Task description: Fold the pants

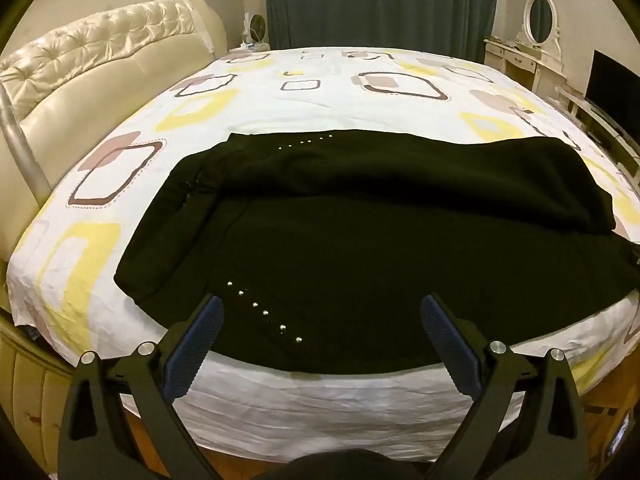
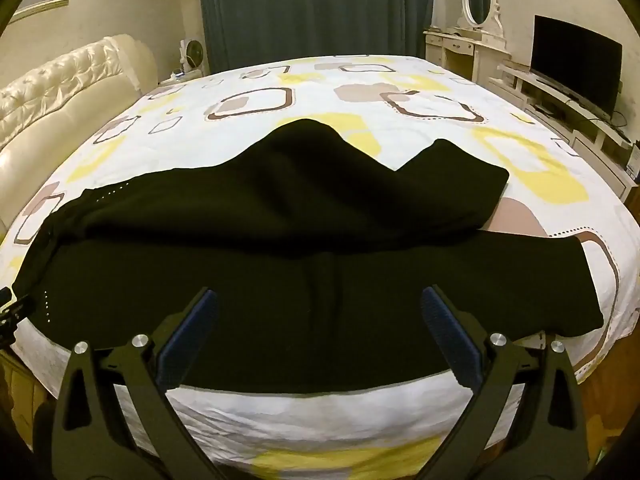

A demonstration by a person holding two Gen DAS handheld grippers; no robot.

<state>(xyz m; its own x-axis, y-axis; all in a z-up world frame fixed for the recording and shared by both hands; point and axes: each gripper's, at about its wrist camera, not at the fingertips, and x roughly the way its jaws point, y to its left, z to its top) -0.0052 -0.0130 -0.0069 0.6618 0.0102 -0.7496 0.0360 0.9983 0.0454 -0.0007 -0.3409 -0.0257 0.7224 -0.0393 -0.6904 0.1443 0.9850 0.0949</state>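
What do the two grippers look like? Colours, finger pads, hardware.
Both match. The left hand-held gripper and the right hand-held gripper have black angular plastic frames with triangular cutouts, round silver pivot bolts, and two fingers faced with dark blue ribbed pads. No cables, markings or sleeves show.

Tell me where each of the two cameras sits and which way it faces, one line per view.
Left wrist: rides the left gripper, looking across the bed's near edge at the studded waist end of the black pants; only its own open blue-padded fingers show.
Right wrist: rides the right gripper, facing the pant legs' end, TV at right; its open fingers show.
Shared: the pants, patterned bedsheet, headboard, teal curtain, oval vanity mirror.
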